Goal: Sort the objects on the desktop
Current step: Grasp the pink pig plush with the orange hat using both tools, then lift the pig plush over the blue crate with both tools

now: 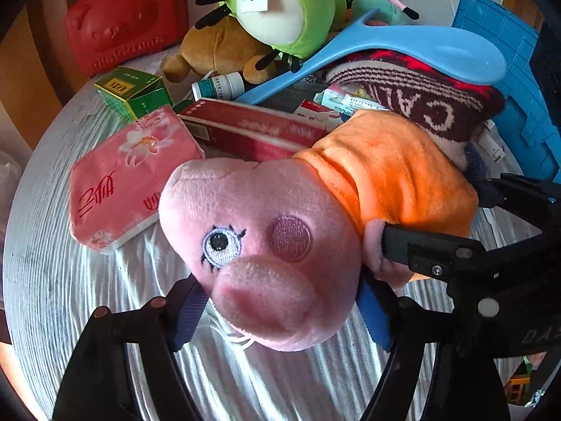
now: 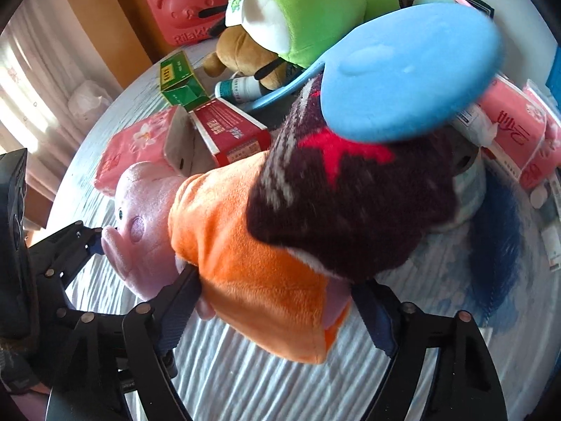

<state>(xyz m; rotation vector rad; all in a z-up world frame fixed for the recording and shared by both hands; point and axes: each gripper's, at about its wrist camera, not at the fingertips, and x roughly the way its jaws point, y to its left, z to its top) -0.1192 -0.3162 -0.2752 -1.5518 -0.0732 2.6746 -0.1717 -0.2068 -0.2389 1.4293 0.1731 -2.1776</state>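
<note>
A pink plush pig toy in an orange velour dress (image 1: pixel 280 231) is lying on its side on a round table covered with a white ribbed cloth (image 1: pixel 87 280), and everything else is placed around it. The left gripper (image 1: pixel 280 315), black with blue padded fingers, is bracketing the pig's snout and head; its pads are sitting against the plush on both sides, grasping the head. The right gripper (image 2: pixel 277 315) is straddling the orange dress, its blue pads pressing into the fabric at either side, grasping the toy's body. Just behind the pig's head, a pink tissue pack printed with flowers (image 1: pixel 129 175) is lying flat, with a long red cardboard box (image 1: pixel 252 129) beside it. A dark maroon knitted item with white lettering (image 1: pixel 420 105) is resting against the pig's dress, and a light blue plastic scoop (image 1: pixel 403 49) is lying on top of it. Further behind the pig are a green plush toy (image 1: pixel 280 10), a brown plush bear (image 1: pixel 217 49), a small green carton (image 1: pixel 129 91) and a red plastic bear-embossed case (image 1: pixel 126 17).
</note>
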